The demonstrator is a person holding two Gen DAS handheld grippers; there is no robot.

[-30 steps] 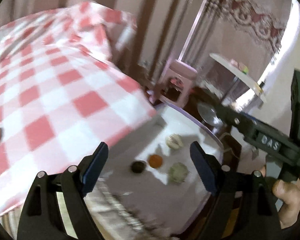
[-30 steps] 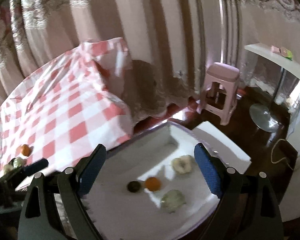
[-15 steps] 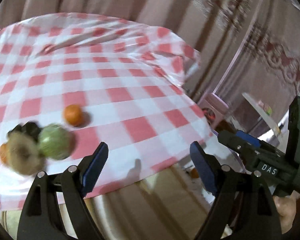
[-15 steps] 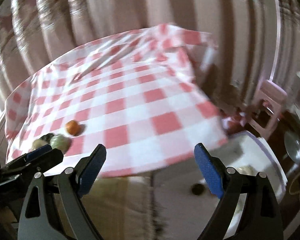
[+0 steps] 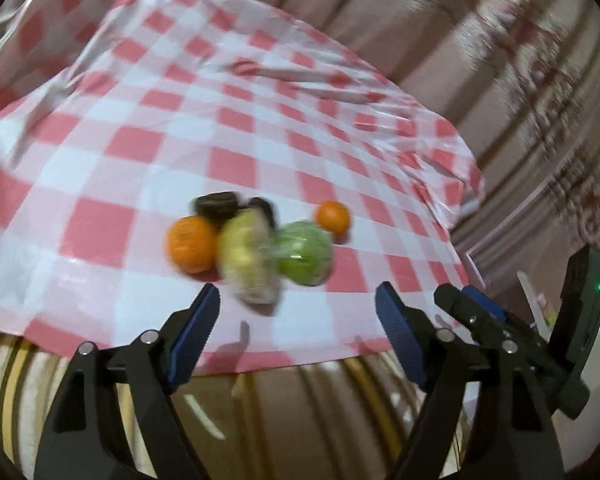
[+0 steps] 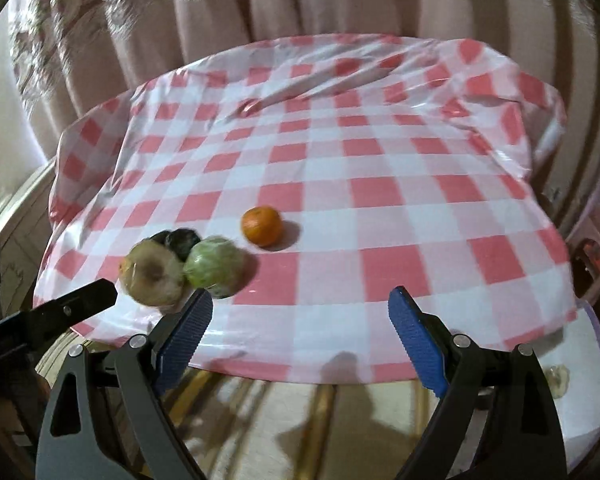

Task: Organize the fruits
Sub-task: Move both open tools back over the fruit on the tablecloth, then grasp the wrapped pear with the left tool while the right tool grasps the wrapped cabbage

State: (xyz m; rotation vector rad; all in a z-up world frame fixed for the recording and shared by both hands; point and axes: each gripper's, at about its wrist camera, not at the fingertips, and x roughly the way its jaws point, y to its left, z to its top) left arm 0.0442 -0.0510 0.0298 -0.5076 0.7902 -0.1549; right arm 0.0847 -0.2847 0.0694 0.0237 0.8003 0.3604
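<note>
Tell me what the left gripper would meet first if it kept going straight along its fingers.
Probably the wrapped yellowish fruit, the nearest thing between the open fingers of the left gripper; the green fruit sits just right of it. Motion blur makes depth uncertain.

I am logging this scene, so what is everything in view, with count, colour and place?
Red-and-white checked plastic tablecloth: one, covering the table.
Round orange fruits: two; the larger at the left end of the cluster, the smaller standing apart on the right.
Green round fruit in clear wrap: one, middle of the cluster.
Yellowish fruit in clear wrap: one, left of the green one, blurred.
Dark, near-black items: apparently two, behind the cluster; kind unclear.
Pink curtains: behind the table.
Pink plastic stool: one, far right edge.
Left hand-held gripper: black with blue pads, open, short of the cluster.
Right hand-held gripper: same, open, empty.
</note>
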